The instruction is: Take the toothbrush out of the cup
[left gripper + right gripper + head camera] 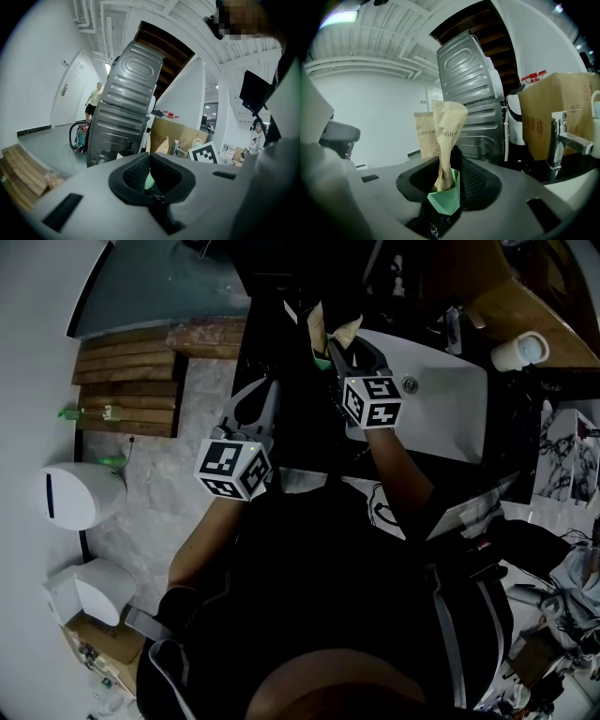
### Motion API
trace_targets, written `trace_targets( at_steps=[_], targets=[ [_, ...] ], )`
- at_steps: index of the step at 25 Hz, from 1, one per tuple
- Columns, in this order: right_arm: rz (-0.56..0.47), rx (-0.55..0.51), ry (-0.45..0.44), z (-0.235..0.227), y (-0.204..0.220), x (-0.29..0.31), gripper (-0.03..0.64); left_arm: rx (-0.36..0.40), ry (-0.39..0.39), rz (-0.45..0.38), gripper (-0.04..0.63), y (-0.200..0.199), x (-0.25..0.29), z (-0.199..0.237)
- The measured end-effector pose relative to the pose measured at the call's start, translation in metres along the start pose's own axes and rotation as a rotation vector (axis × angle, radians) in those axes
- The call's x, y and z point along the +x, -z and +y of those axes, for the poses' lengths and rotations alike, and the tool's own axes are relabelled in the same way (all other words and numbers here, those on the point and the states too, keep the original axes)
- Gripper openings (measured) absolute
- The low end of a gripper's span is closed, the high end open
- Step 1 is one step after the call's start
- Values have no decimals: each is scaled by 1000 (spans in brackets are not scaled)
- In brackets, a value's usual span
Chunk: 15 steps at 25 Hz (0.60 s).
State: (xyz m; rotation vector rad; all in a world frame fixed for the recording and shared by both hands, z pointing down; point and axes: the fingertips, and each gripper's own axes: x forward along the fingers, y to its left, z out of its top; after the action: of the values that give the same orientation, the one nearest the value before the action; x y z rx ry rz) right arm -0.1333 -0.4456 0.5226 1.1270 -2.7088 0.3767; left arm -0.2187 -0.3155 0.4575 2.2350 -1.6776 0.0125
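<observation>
Toothbrush not yet out: the tan paper-wrapped toothbrush (446,133) stands in the pale green faceted cup (444,200), which is clamped between the jaws of the right gripper (449,161).

The wrapper rises past the jaw tips. A second tan sleeve sits just behind it; whether it is in the cup too cannot be told. The left gripper (149,157), jaws together on nothing, hangs beside the right one, nearer the person. A chrome tap (562,140) stands off to the right gripper's right. Step judged: cup steadied, pull not begun. The next move likely needs the left jaws to part, come in above the cup's rim, pinch the wrapper and draw it straight up without tipping the cup.
</observation>
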Motion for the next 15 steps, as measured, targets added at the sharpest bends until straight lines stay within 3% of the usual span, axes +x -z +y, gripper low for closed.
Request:
trace_targets(
  at_steps=[15],
  targets=[
    [-14,26,2,4,-2,-4,53,3,17,-7,8,-4,-6,0]
  ],
)
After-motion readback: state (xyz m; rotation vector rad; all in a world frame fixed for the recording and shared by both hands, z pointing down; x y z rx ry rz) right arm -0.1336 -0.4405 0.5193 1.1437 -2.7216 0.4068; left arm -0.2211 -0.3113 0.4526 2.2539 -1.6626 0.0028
